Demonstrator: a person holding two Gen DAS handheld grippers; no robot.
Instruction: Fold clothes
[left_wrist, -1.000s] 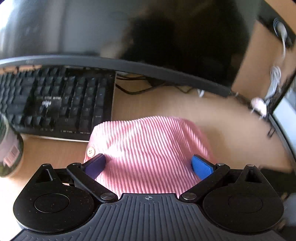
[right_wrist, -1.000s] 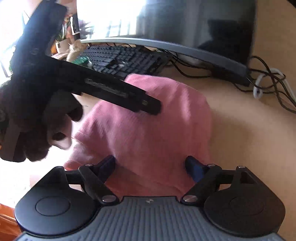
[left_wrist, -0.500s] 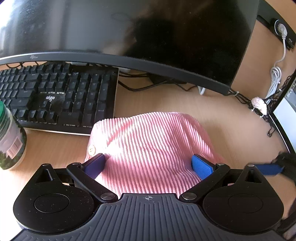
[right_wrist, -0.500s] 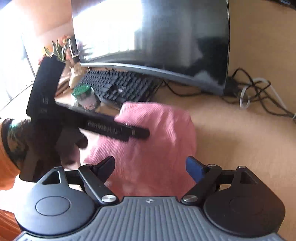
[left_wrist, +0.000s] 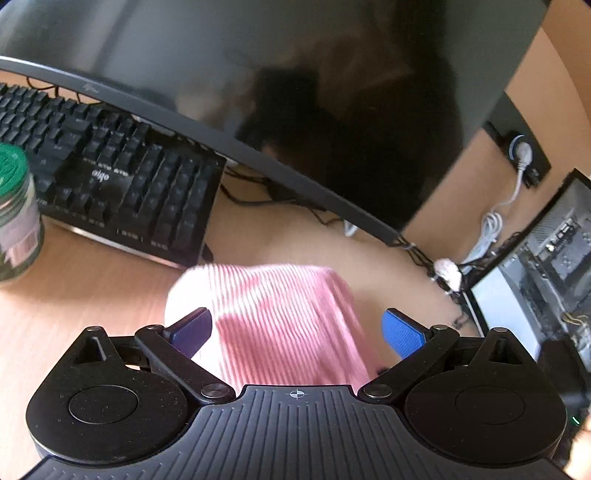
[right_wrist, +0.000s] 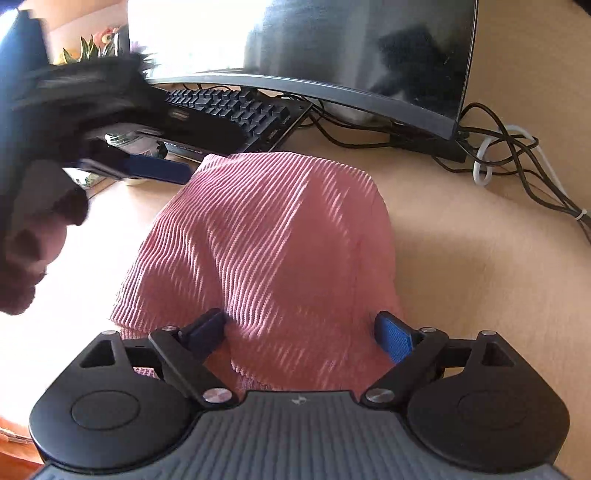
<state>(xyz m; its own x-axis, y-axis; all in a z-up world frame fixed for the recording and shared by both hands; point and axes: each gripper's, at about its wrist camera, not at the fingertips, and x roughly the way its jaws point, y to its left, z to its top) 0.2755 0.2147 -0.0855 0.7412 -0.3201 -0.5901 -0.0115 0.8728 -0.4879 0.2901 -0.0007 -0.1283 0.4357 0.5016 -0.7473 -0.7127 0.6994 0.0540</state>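
A folded pink ribbed garment (left_wrist: 280, 314) lies on the wooden desk (left_wrist: 92, 295) in front of the keyboard. My left gripper (left_wrist: 297, 328) hovers above its near part, blue pads (left_wrist: 402, 332) wide apart, open and holding nothing. In the right wrist view the same garment (right_wrist: 280, 236) fills the middle. The right gripper (right_wrist: 301, 331) is open, its fingers straddling the near edge of the cloth without pinching it. A gloved hand (right_wrist: 33, 236) holds the left gripper's fingers (right_wrist: 159, 168) off the garment's far left corner.
A black keyboard (left_wrist: 110, 184) and a curved monitor (left_wrist: 295, 92) stand behind the garment. A green-lidded jar (left_wrist: 14, 214) sits at the left. Cables (right_wrist: 509, 162) trail at the right, near a computer case (left_wrist: 546, 266).
The left gripper has pulled back off the garment and tilted to the left. The right gripper has dropped closer over the cloth's near edge. Both stay open.
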